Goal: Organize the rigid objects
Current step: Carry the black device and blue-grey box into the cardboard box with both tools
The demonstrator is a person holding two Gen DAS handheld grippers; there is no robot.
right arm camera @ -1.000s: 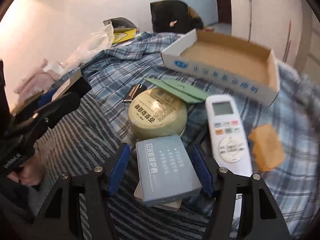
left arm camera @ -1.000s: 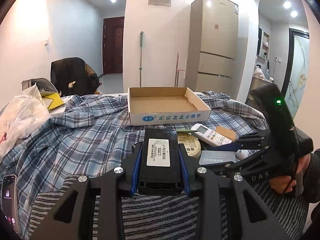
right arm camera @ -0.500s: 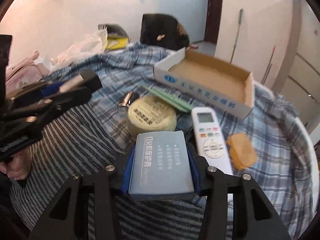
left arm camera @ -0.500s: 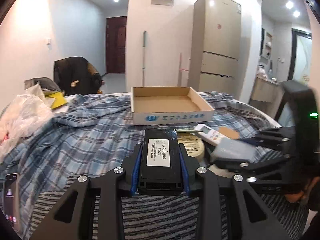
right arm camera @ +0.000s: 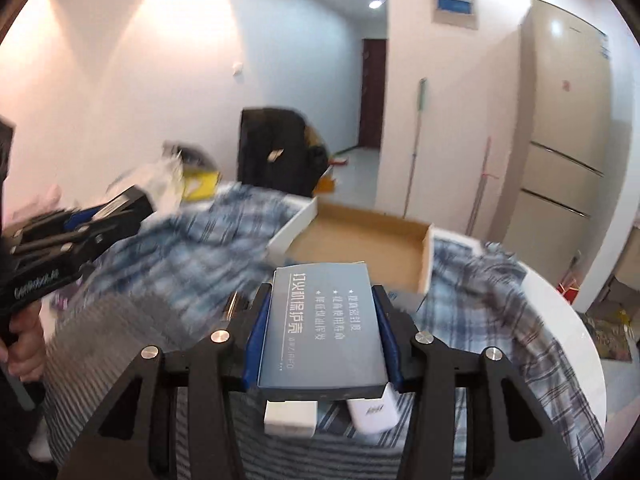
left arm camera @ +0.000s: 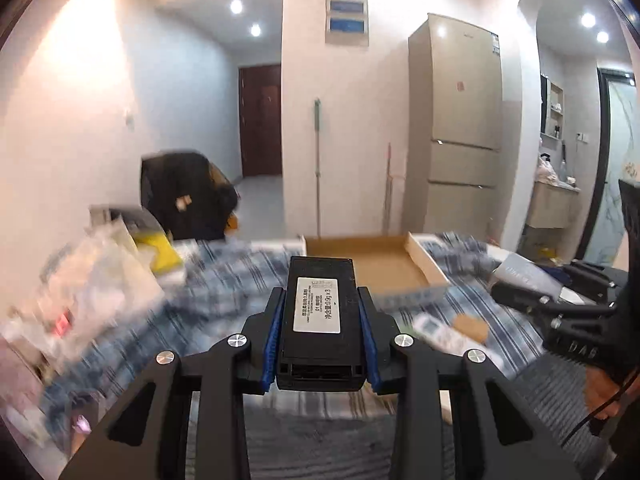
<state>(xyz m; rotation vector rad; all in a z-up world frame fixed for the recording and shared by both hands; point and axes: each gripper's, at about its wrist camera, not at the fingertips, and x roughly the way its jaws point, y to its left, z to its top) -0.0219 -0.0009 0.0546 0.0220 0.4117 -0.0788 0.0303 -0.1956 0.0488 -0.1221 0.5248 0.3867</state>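
- The left claw (left arm camera: 320,334) is clamped by its blue pads on a black box with a white label (left arm camera: 320,320), held above the plaid cloth (left arm camera: 224,280) that covers the counter.
- The right claw (right arm camera: 322,328) grips a grey-blue carton (right arm camera: 322,320) the same way; a white block (right arm camera: 290,416) and a white device (right arm camera: 372,412) show beneath it.
- The open cardboard tray (right arm camera: 360,248) sits toward the counter's far edge, and looks like the likely drop spot.
- Bring one claw over the tray at a time, so they do not collide.
- Lower each box flat, near a wall, before letting go.
- Keep the cloth from snagging.
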